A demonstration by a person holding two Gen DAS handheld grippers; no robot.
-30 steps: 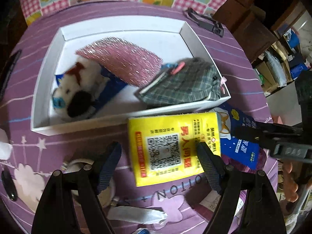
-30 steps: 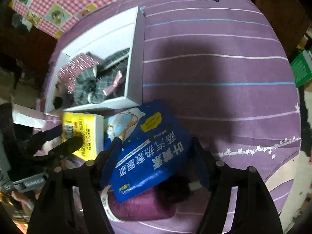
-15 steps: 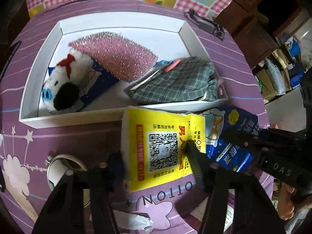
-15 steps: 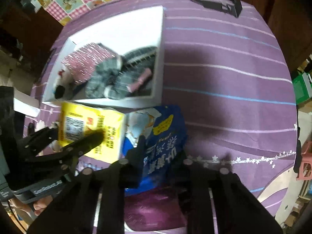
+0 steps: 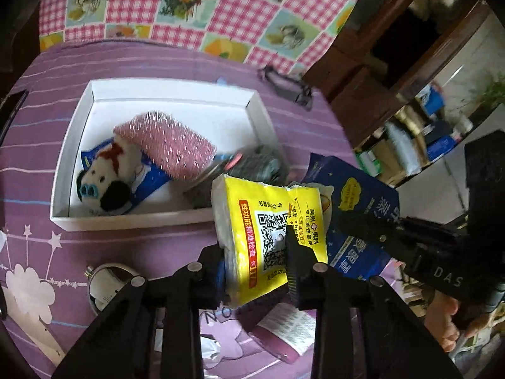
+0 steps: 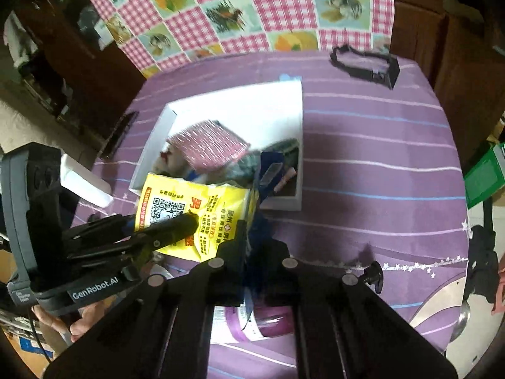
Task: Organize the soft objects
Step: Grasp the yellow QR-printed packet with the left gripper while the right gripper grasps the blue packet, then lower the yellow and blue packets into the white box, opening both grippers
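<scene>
Two grippers each hold a packet above the purple-clothed table [image 6: 363,164]. The left gripper [image 5: 255,265], whose jaws have just been closing, pinches the yellow tissue pack [image 5: 271,230], raised near the white tray's [image 5: 72,145] near edge. The right gripper [image 6: 255,246], jaws just closed, clamps the blue packet [image 5: 356,208] beside it. Inside the tray lie a plush pig [image 5: 104,180], a pink glitter pouch [image 5: 170,145] and plaid cloth [image 5: 258,167].

Both tools were matte black, with flat angular arms joined by round silver screws. The left tool [image 6: 189,221] carried a grey housing lettered "GenRobot.AI" in white, and the right tool [image 5: 350,224] bore "DAS".
</scene>
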